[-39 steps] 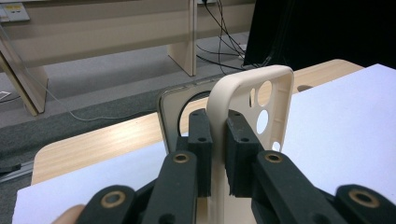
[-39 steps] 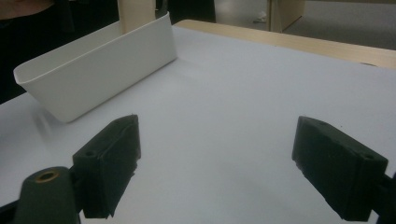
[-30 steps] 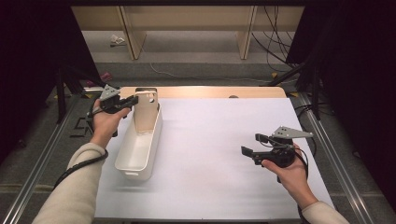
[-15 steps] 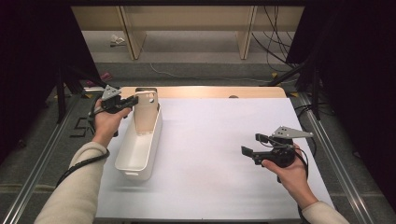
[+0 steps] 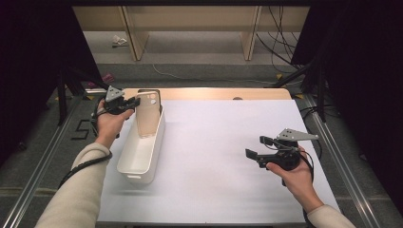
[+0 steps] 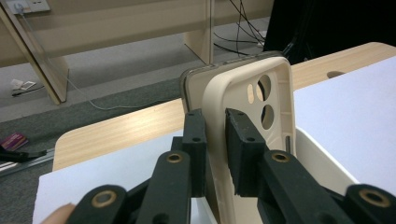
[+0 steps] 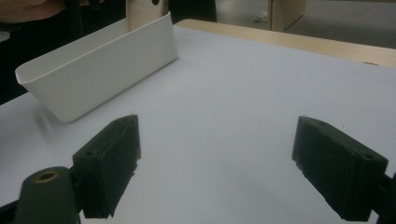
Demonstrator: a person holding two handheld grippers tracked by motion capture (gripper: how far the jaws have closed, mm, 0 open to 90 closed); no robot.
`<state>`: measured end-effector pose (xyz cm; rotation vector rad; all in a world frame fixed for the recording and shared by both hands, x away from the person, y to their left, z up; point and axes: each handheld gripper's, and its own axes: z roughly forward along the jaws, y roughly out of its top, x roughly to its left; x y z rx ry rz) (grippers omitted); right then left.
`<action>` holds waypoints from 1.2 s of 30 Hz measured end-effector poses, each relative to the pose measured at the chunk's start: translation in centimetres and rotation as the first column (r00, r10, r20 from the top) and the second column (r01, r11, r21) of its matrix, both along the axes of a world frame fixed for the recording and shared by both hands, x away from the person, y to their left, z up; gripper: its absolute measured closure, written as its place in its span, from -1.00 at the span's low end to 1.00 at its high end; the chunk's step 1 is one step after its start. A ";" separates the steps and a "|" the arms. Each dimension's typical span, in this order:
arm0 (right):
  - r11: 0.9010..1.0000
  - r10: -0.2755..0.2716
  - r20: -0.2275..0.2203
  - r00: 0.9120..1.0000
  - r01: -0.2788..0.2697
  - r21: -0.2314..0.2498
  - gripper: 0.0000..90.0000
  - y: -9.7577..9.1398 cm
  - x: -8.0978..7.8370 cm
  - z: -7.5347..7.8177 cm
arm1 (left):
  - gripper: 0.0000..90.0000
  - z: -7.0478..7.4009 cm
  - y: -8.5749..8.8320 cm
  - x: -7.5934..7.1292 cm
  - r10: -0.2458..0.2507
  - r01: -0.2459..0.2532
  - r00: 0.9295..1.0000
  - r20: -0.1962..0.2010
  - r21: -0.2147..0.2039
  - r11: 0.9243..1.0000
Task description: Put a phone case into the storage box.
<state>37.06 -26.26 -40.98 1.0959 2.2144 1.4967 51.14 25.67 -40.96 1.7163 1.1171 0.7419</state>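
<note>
A beige phone case with camera cut-outs stands upright at the far end of a long white bin. A darker rim shows just behind the case. My left gripper reaches in from the left, its pads against both faces of the case's edge. Its jaws have just been opening a little, with the case still between them. My right gripper hovers over the white mat at the right, open wide with nothing between its jaws.
A white mat covers most of the wooden table. Beyond the far edge are wooden furniture legs, cables and grey floor. Metal rails run along both sides.
</note>
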 end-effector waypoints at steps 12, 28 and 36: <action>1.000 0.000 -0.002 1.000 0.000 0.003 -0.64 0.0 0.0 0.0 | 0.64 0.0 -0.5 0.6 0.030 -0.030 0.999 -0.011 0.042 0.999; 1.000 0.003 -0.002 1.000 -0.003 0.004 -0.64 0.0 0.0 0.0 | 0.45 0.0 -1.2 1.1 0.067 -0.064 0.998 -0.023 0.099 0.993; 1.000 0.003 -0.001 1.000 -0.003 0.004 -0.64 0.0 0.0 0.0 | 0.06 0.3 -1.4 1.1 0.114 -0.108 0.993 -0.043 0.120 0.987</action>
